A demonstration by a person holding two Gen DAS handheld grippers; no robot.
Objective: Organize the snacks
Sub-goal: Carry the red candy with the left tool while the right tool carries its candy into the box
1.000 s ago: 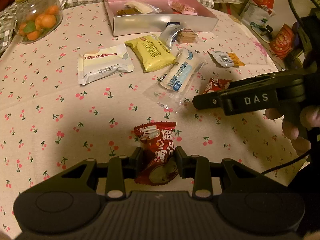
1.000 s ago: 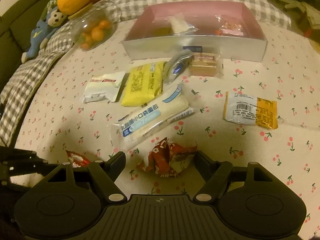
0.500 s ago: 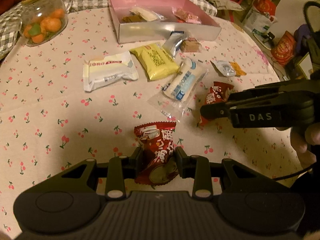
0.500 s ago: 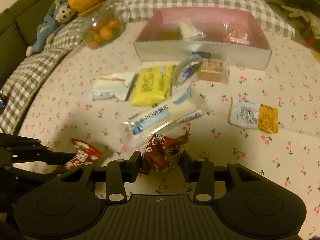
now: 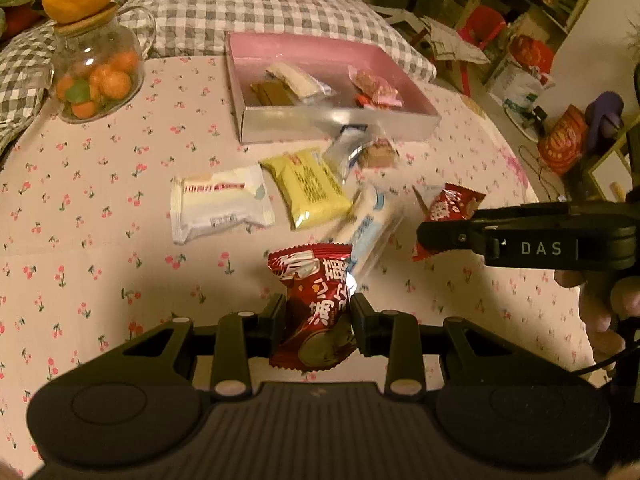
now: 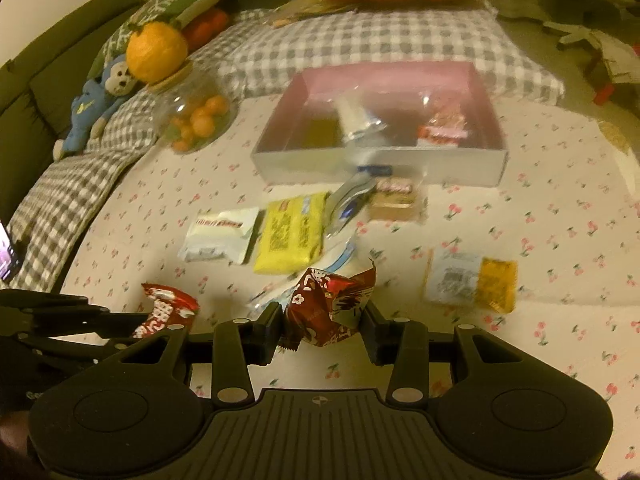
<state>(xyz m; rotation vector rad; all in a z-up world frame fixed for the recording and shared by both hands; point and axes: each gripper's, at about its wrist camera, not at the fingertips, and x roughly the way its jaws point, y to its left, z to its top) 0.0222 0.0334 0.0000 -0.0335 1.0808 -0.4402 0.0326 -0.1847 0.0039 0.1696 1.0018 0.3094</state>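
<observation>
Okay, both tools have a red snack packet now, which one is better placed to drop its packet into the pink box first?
Probably the right tool. Its red packet lines up almost straight below the pink box. The left tool, gripping its own red packet, sits off to the side of it.

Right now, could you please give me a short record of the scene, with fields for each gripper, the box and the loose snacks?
left gripper: shut on a red snack packet
right gripper: shut on a dark red snack packet
pink box: open, a few wrapped snacks inside
loose on cherry-print tablecloth: white packet, yellow packet, long white-and-blue packet, white-and-orange packet
glass jar: small orange fruits inside
</observation>
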